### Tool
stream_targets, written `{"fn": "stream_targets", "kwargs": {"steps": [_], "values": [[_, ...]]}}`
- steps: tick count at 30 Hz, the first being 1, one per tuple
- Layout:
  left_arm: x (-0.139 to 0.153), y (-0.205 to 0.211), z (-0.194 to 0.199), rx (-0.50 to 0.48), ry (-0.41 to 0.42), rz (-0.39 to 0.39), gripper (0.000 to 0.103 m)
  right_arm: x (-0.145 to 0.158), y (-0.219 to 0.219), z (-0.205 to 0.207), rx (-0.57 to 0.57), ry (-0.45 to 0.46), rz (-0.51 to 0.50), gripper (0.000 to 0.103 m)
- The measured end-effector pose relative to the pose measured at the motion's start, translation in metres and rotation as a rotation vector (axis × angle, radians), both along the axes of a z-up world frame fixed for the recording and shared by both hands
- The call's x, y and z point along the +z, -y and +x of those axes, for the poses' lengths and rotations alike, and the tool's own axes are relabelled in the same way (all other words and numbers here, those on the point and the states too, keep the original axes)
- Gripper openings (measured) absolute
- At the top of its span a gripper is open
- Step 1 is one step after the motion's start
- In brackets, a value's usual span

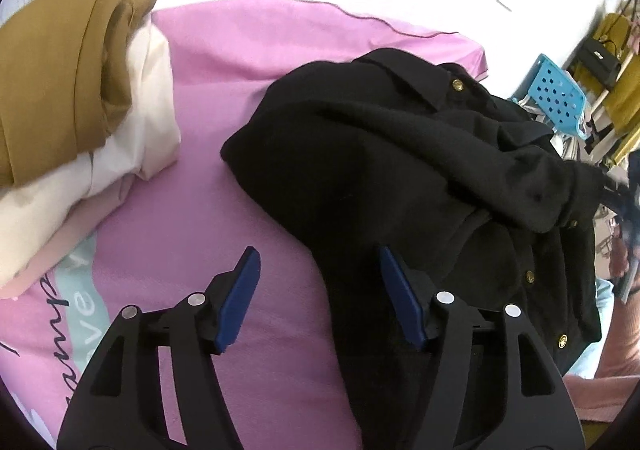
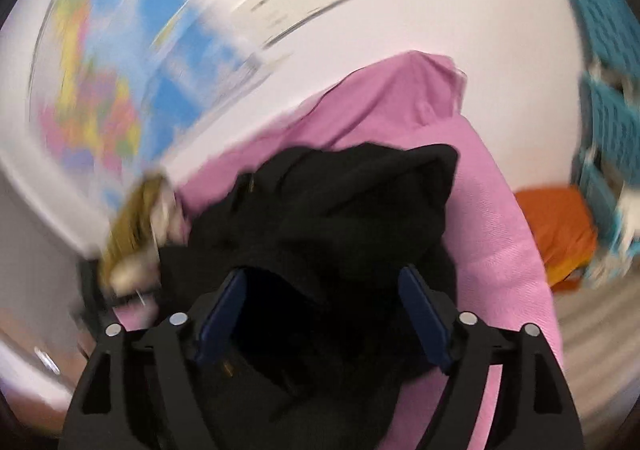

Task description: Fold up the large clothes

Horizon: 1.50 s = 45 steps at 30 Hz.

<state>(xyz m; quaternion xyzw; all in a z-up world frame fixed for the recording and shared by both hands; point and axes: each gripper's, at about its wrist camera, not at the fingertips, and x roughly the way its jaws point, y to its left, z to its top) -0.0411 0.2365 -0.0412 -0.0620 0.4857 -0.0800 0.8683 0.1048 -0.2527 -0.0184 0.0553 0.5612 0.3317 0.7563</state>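
Observation:
A crumpled black jacket point(image 1: 400, 170) with gold buttons lies on a pink bed sheet point(image 1: 224, 62). My left gripper point(image 1: 316, 262) is open just above the jacket's near left edge, one blue finger point(image 1: 240, 298) over the sheet and the other over the black cloth. My right gripper point(image 2: 324, 282) is open, its jaws standing wide on either side of a bunch of the black jacket point(image 2: 352, 202). The right wrist view is blurred by motion.
A stack of folded clothes, mustard brown point(image 1: 64, 74) on cream point(image 1: 132, 138), sits at the left on the bed. A blue perforated basket point(image 1: 556, 94) and shelves stand at the right. A wall map point(image 2: 120, 70) hangs behind. An orange cloth point(image 2: 560, 230) lies beside the bed.

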Motion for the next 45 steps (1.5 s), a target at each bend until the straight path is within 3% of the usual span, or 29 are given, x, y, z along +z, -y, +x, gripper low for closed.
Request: {"fn": "stream_targets", "kwargs": {"steps": [2,5,8,11,13,15,17,18,20,21,25,28,30,32,34,36,38,41,43,44,45], "values": [[0.004,0.005,-0.001,0.002,0.021,0.018,0.063,0.003,-0.01,-0.018,0.077,0.055,-0.054,0.078],[0.008,0.004,-0.002,0.019,0.033,0.009,0.063,0.005,-0.006,-0.034,0.087,0.092,-0.09,0.078],[0.009,0.004,-0.003,0.029,0.038,0.028,0.063,0.017,0.019,-0.033,-0.003,0.122,-0.029,0.078],[0.011,0.003,-0.003,0.031,0.042,0.02,0.063,0.026,0.05,-0.029,-0.108,0.098,0.07,0.078],[0.012,0.004,-0.004,0.028,0.048,0.011,0.063,0.033,0.044,-0.041,-0.022,0.116,0.091,0.078],[0.012,0.008,-0.004,0.018,0.058,0.008,0.063,0.031,0.024,-0.056,0.086,0.154,0.022,0.077],[0.013,0.014,-0.004,-0.002,0.069,-0.001,0.063,0.018,0.007,-0.061,0.142,0.135,-0.016,0.07],[0.013,0.016,-0.004,-0.008,0.072,0.0,0.063,0.008,-0.002,-0.061,0.166,0.103,-0.023,0.065],[0.011,0.022,-0.003,-0.02,0.069,0.003,0.063,-0.008,-0.014,-0.058,0.192,0.061,-0.054,0.039],[0.011,0.023,-0.002,-0.024,0.067,0.004,0.063,-0.016,-0.022,-0.055,0.232,0.02,-0.054,0.002],[0.007,0.02,-0.001,-0.013,0.052,0.006,0.063,0.009,-0.023,-0.031,0.206,0.017,0.092,0.002],[0.005,0.012,0.003,0.016,0.039,0.0,0.063,0.034,-0.011,0.014,0.067,0.028,0.177,0.002],[0.003,0.008,0.008,0.031,0.029,-0.024,0.063,0.029,-0.004,0.048,-0.049,-0.011,0.164,0.003],[0.003,0.006,0.011,0.044,0.02,-0.032,0.063,0.007,0.001,0.077,-0.157,-0.095,0.132,0.016],[0.003,0.006,0.015,0.052,0.013,-0.034,0.063,-0.025,0.0,0.098,-0.211,-0.175,0.031,0.066],[0.003,0.008,0.018,0.049,0.008,-0.035,0.066,-0.038,0.004,0.102,-0.241,-0.189,0.004,0.065],[0.0,0.009,0.021,0.055,-0.006,-0.021,0.07,-0.036,0.01,0.095,-0.23,-0.176,0.055,0.066],[-0.006,0.01,0.023,0.035,-0.03,-0.044,0.074,-0.021,0.018,0.075,-0.161,-0.106,0.111,0.078],[-0.01,0.01,0.022,0.02,-0.04,-0.058,0.078,-0.019,0.005,0.059,-0.077,-0.021,-0.005,0.078],[-0.012,0.011,0.022,0.015,-0.045,-0.063,0.079,-0.021,-0.003,0.055,-0.048,0.0,-0.049,0.074],[-0.015,0.011,0.021,0.011,-0.047,-0.065,0.08,-0.025,-0.012,0.049,-0.01,0.021,-0.093,0.053]]}}
